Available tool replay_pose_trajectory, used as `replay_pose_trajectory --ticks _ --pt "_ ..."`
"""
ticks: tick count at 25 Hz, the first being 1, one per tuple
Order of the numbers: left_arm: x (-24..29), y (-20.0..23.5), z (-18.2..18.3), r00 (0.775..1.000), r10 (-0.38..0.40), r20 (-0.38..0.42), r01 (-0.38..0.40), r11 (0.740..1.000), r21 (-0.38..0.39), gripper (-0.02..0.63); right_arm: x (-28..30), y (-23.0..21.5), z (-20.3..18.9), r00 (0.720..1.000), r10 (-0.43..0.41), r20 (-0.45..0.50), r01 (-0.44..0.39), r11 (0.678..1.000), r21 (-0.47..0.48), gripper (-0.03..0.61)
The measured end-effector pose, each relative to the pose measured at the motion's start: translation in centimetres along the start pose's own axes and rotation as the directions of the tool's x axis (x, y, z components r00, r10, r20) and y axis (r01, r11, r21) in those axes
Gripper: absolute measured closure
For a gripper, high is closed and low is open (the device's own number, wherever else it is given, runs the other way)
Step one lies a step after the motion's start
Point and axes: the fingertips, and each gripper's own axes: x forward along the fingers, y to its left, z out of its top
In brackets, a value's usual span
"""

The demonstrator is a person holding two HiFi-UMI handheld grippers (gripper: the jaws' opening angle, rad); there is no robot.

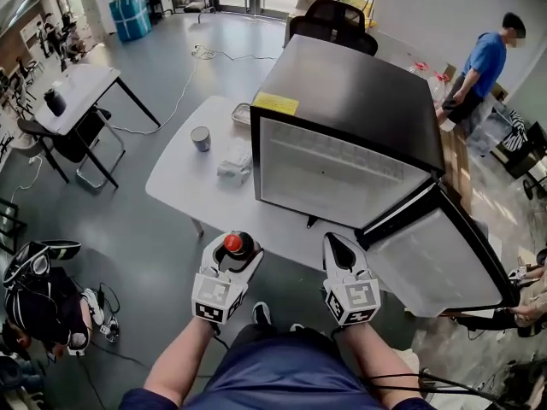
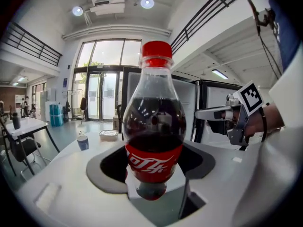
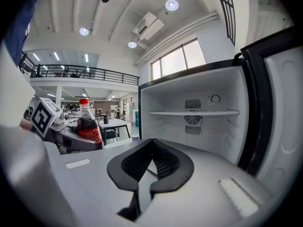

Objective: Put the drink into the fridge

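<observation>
A cola bottle [image 1: 232,243] with a red cap and red label stands upright between the jaws of my left gripper [image 1: 242,251], which is shut on its lower body. In the left gripper view the bottle [image 2: 154,126] fills the centre above the gripper [image 2: 154,176]. My right gripper [image 1: 334,244] is level with it on the right, shut with nothing in it; its pads [image 3: 163,162] meet. A black mini fridge [image 1: 342,126] stands on the white table [image 1: 179,178], its door [image 1: 444,259] swung open to the right. One white shelf [image 3: 191,112] crosses the white inside.
On the table left of the fridge are a paper cup [image 1: 200,137], a shallow tray [image 1: 242,114] and a white packet [image 1: 233,165]. A black chair [image 1: 333,20] is behind the fridge. A person in blue [image 1: 480,67] stands at far right; another sits at lower left [image 1: 43,301].
</observation>
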Motion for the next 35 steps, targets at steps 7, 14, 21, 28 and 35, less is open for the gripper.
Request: replay_pose_trajectory --ticks 7,14,21,28,35 --pt "5.0 -0.8 0.4 0.992 -0.126 -0.001 0.126 0.991 0.043 0.302 -0.8 -2.0 -0.7 0.993 -0.117 -0.019 0.117 0.993 0.022 0.572" --pt "10.2 -2.0 1.3 0.984 -0.18 -0.013 0.181 0.982 0.051 0.302 -1.8 -3.9 -2.0 0.986 -0.16 -0.054 0.162 0.986 0.045 0.572" --pt "16.2 -4.5 1.9 0.975 -0.22 -0.032 0.222 0.972 0.079 0.302 -3.2 -6.5 -2.6 0.98 -0.189 -0.057 0.192 0.979 0.06 0.572" --pt "21.2 -6.2 2.2 0.97 -0.238 -0.045 0.242 0.966 0.095 0.302 -5.0 -9.1 -3.6 0.968 -0.239 -0.075 0.245 0.967 0.073 0.572" --pt "24.6 -7.5 1.8 0.962 -0.262 -0.075 0.27 0.956 0.119 0.302 -6.0 -10.5 -4.1 0.956 -0.28 -0.084 0.287 0.954 0.084 0.572"
